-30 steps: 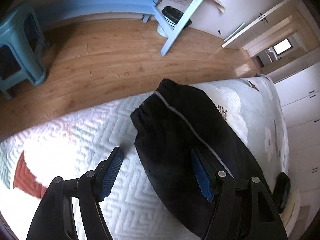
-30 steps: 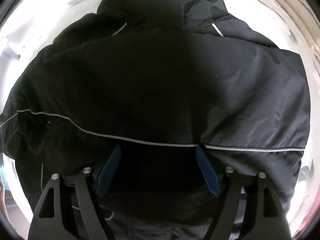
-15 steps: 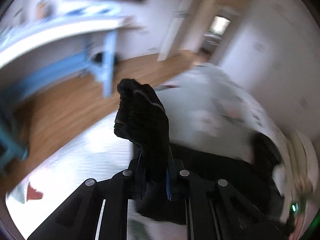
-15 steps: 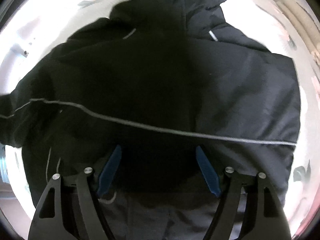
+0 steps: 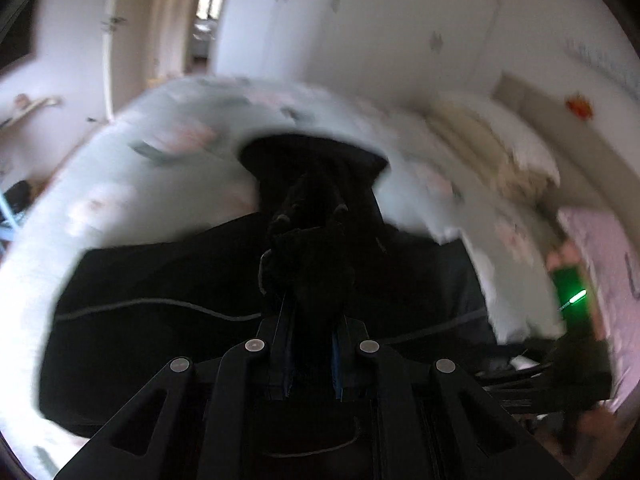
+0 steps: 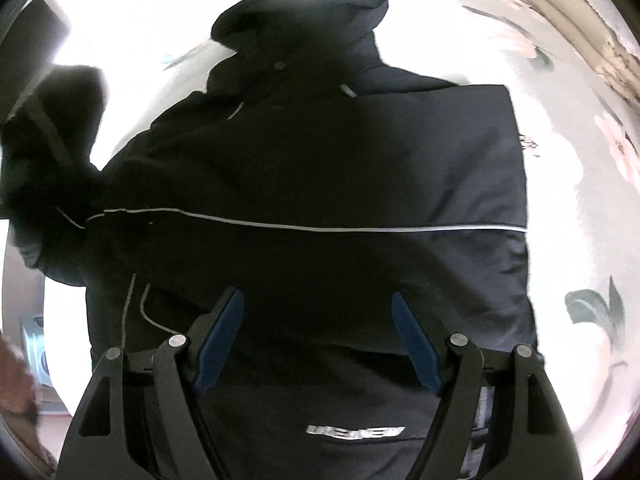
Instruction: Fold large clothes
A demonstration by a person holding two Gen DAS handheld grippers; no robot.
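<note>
A black hooded jacket (image 6: 320, 160) with thin white piping lies spread on the bed, its hood (image 6: 304, 12) at the far end. My left gripper (image 5: 312, 320) is shut on the jacket's sleeve cuff (image 5: 308, 232), and the cuff bunches up between the blue pads above the jacket body (image 5: 160, 340). In the right wrist view that lifted sleeve (image 6: 52, 152) shows at the left edge. My right gripper (image 6: 316, 296) hangs open over the jacket's lower part, nothing between its fingers, just above a white logo (image 6: 354, 431).
The bed's pale floral cover (image 5: 160, 148) surrounds the jacket. Cream pillows (image 5: 500, 132) lie at the far right. White wardrobe doors (image 5: 360, 40) and a doorway (image 5: 208, 20) stand beyond. A green light (image 5: 572, 288) glows at the right. The left wrist view is blurred.
My left gripper went from open beside the sleeve to shut on its cuff, then lifted, rolled and swung it over the jacket. The right gripper rose a little, still open.
</note>
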